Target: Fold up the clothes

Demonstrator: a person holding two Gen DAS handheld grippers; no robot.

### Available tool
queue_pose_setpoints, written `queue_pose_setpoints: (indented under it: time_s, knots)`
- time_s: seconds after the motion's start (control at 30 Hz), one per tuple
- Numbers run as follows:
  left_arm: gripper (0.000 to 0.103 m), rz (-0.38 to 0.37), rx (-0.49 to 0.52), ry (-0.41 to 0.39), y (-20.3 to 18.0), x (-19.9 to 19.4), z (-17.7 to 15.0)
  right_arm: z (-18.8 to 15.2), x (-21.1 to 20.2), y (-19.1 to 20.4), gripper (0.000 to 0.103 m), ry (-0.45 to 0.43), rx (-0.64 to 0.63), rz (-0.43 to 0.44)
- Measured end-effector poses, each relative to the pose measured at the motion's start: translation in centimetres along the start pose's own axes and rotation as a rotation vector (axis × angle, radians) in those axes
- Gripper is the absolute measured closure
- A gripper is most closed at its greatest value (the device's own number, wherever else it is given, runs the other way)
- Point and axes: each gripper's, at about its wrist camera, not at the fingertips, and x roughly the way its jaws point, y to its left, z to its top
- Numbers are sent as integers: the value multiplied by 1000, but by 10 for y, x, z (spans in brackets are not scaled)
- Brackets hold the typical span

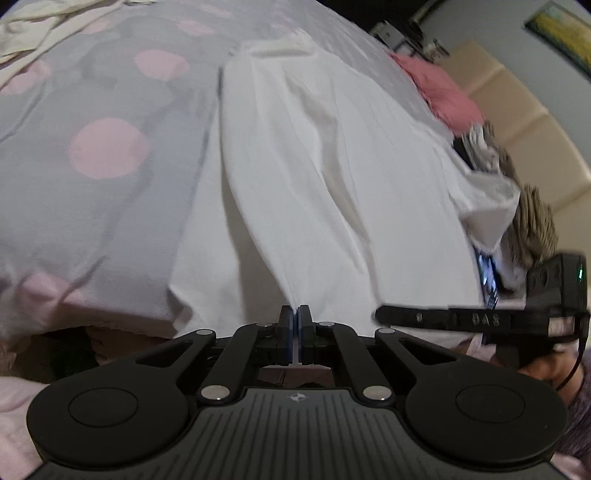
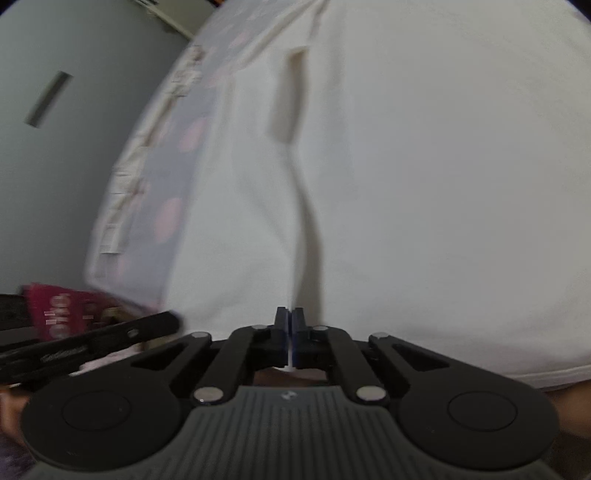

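A white garment [image 1: 325, 177] lies spread along the bed, its collar end far from me. My left gripper [image 1: 295, 314] is shut on the near hem of the white garment, and a ridge of cloth runs up from the pinch. In the right wrist view the same white garment [image 2: 424, 184] fills most of the frame. My right gripper [image 2: 289, 315] is shut on its near edge, with a thin fold rising from the closed pads. The right gripper's body [image 1: 480, 319] shows at the right of the left wrist view, close beside my left one.
A grey bedspread with pink dots [image 1: 103, 147] covers the bed. A cream cloth [image 1: 33, 29] lies at the far left corner. A pink garment [image 1: 439, 96] and a brownish pile [image 1: 532, 221] sit along the right side by a beige headboard [image 1: 524, 122]. A grey wall [image 2: 55, 166] is left.
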Motion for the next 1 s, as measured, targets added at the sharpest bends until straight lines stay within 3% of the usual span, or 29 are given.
queue_pose_setpoints:
  time_s: [0.27, 0.3, 0.43, 0.63, 0.9, 1.0]
  knots:
    - [103, 15, -22, -36, 18, -41, 16, 0, -7, 4, 101, 22, 154, 320]
    - [103, 27, -15, -29, 19, -42, 16, -1, -5, 5, 101, 31, 152, 325]
    - [103, 60, -11, 28, 30, -35, 17, -4, 2, 12, 101, 57, 76, 191]
    - [103, 69, -7, 97, 37, -12, 14, -8, 11, 11, 101, 69, 53, 119]
    - [103, 162, -13, 156, 44, 9, 17, -17, 42, 8, 101, 122, 7, 41]
    - [103, 24, -2, 107, 38, -4, 14, -12, 37, 1, 101, 108, 50, 45]
